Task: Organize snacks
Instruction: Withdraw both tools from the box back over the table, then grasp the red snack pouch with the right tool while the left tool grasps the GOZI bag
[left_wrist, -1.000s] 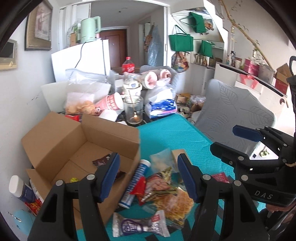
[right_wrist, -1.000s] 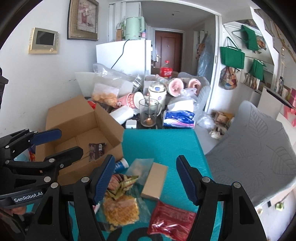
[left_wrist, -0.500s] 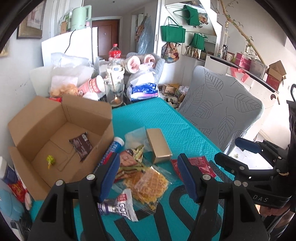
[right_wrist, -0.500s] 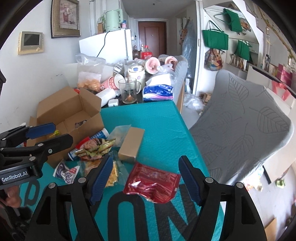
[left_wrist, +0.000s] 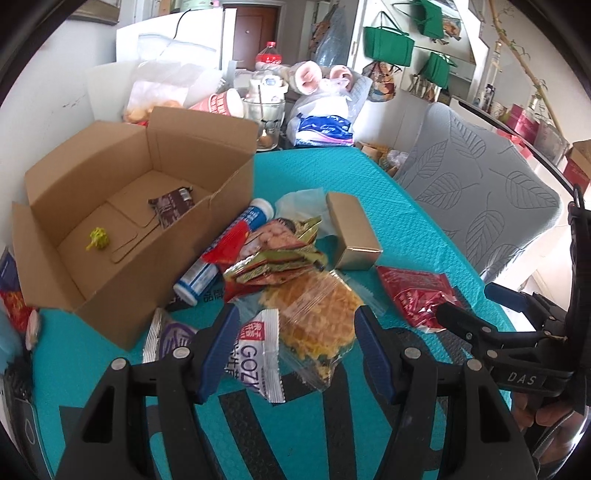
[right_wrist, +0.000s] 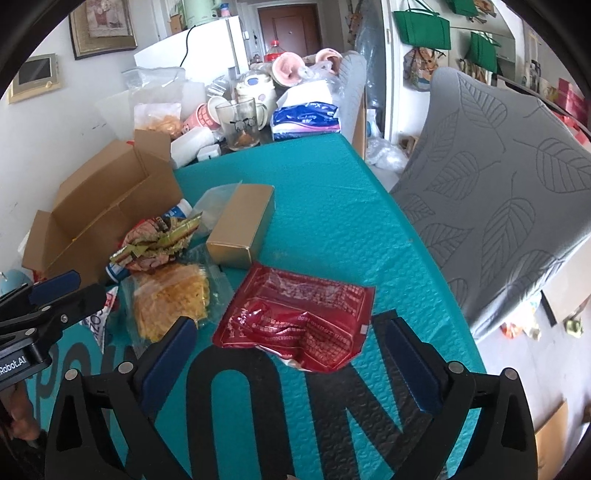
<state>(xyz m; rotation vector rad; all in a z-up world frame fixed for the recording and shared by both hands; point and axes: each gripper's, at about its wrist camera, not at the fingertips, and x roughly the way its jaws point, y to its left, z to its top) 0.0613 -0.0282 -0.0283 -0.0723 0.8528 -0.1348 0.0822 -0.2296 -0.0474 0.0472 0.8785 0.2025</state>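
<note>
Your right gripper (right_wrist: 284, 354), bottom center, has just been opening, jaws wide w/ red packet (right_wrist: 295, 317) lying between, untouched. Your left gripper (left_wrist: 295, 354) half-spread over waffle bag (left_wrist: 314, 317), pinching nothing. Cardboard box (left_wrist: 110, 206) upper left, w/ dark wrapper (left_wrist: 171, 205) inside.

Left claw (left_wrist: 295, 338) half open, empty, angled down. Right claw (right_wrist: 286, 354) just opened wide, empty, angled down.

Glossy crinkled red foil packet (right_wrist: 295, 325), matt cardboard box (left_wrist: 122, 206)
</note>
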